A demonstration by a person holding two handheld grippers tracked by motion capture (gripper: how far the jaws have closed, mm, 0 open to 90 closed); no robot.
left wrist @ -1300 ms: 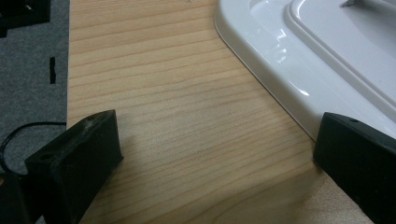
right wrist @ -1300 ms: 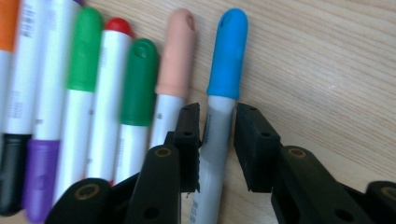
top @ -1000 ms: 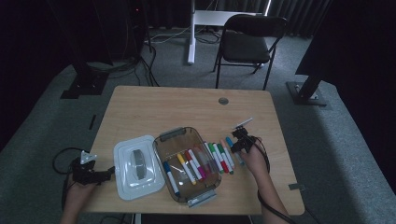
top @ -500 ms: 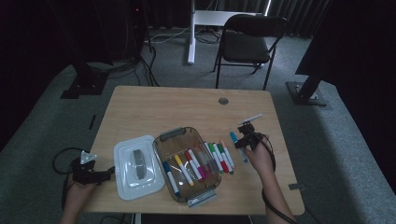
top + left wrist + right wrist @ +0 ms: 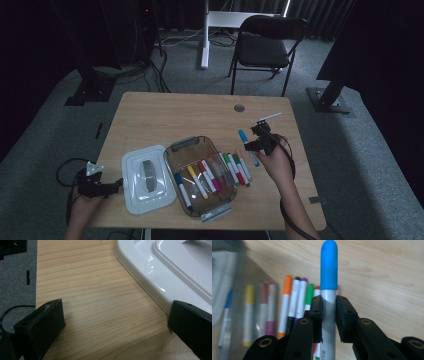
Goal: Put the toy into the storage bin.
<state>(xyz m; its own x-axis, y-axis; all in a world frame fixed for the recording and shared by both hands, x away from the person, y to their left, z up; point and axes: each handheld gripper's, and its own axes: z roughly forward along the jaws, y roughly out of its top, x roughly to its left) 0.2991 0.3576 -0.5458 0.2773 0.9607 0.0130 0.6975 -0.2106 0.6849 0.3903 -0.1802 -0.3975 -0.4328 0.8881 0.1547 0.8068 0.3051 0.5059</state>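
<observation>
Above the table's right part, the right gripper point(image 5: 256, 141) holds a blue-capped marker point(image 5: 328, 280), jaws pressed on its grey barrel, beside the marker row point(image 5: 235, 169) with bare wood around. Near the left edge, the left gripper point(image 5: 118, 184) stands wide, empty, one jaw beside the white lid point(image 5: 160, 270).

The high view looks forward and down over the whole light wooden counter point(image 5: 165, 117). Both gripper views sit close above it, facing along their black jaws.
</observation>
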